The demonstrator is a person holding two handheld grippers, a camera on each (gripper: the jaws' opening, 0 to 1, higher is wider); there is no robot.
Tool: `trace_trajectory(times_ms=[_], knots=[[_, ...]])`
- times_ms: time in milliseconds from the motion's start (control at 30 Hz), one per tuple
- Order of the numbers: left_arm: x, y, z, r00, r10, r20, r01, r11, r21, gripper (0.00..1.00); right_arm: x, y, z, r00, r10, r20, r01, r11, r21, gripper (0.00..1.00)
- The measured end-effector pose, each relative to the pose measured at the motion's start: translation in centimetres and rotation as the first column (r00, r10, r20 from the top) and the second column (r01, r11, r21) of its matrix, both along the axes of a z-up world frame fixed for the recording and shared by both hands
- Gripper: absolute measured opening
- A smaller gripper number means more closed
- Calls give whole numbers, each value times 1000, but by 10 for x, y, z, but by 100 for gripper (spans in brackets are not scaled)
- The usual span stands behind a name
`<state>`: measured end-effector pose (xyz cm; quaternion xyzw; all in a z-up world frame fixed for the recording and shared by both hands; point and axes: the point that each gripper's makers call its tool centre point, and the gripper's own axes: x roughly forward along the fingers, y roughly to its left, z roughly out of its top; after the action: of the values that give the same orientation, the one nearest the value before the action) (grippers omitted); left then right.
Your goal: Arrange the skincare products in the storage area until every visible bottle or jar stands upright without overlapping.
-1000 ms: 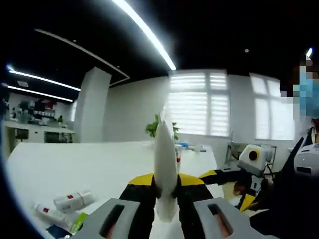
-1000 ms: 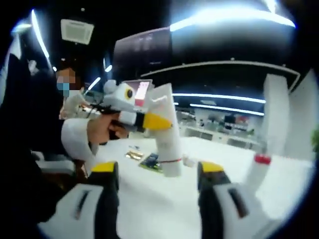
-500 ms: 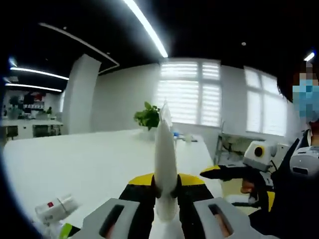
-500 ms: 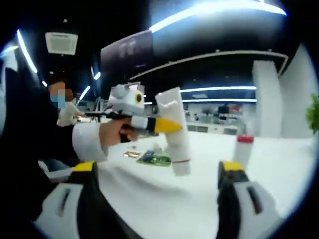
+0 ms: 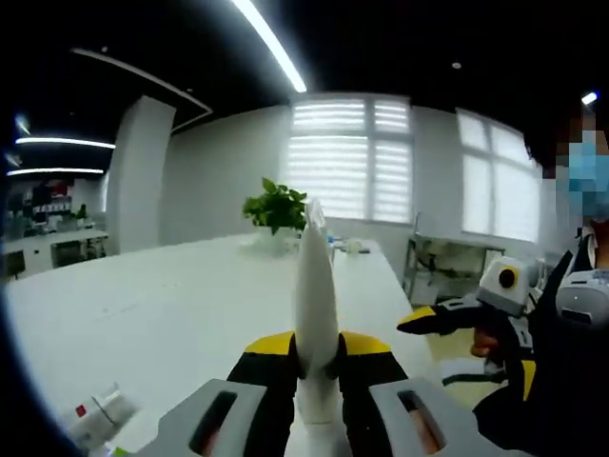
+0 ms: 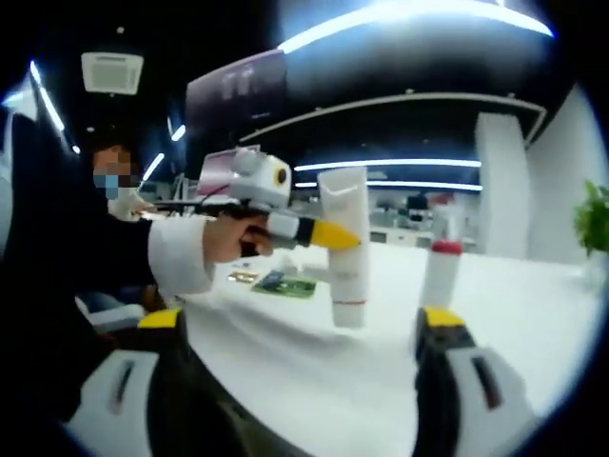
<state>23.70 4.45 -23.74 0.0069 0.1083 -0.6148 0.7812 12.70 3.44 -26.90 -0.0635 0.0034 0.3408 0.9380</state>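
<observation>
My left claw (image 5: 319,405) is clenched on a white tube (image 5: 315,314), pinching it low on the body w/ the crimped end pointing to 12 o'clock in the left gripper view. In the right gripper view the same tube (image 6: 345,249) hangs cap-down just above the white worktop (image 6: 314,381); can't tell if the cap touches yet. At 3 o'clock from it a red-capped white bottle (image 6: 441,276) already stands upright, near but apart. My right claw (image 6: 303,381) is released, jaws wide, nothing between them.

Step in hand, as I judge it: setting this tube down on its cap beside the standing bottle. Next move calls for lowering straight, keeping the tube vertical, feeling the cap seat flat, then easing the left claw off w/o tipping it, leaving a gap to the bottle.

More left to do: a white tube w/ red label (image 5: 98,416) lies on its side at 8 o'clock in the left gripper view.
</observation>
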Motion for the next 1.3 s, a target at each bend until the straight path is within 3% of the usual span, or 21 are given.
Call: trace_trajectory(times_ms=[300, 433, 633, 767, 967, 1300], knots=[[16, -16, -10, 999, -32, 2, 32, 999, 22, 15, 2, -21, -11, 999, -37, -20, 37, 999, 4, 100], [21, -20, -16, 998, -57, 37, 55, 997, 61, 15, 3, -35, -11, 998, -62, -7, 62, 998, -9, 99], [27, -21, -17, 996, -80, 46, 77, 996, 52, 15, 4, -54, -10, 994, -108, -5, 108, 994, -4, 99], [26, -24, -18, 993, -102, 65, 99, 994, 40, 15, 3, -54, -16, 994, -112, -18, 112, 994, -5, 99], [30, -28, -17, 993, -106, 48, 106, 994, -5, 15, 3, -53, -17, 994, -111, -22, 111, 994, -1, 99], [26, -36, -16, 990, -134, 36, 135, 991, -18, 16, 4, -54, -14, 993, -121, -9, 121, 992, 20, 95]])
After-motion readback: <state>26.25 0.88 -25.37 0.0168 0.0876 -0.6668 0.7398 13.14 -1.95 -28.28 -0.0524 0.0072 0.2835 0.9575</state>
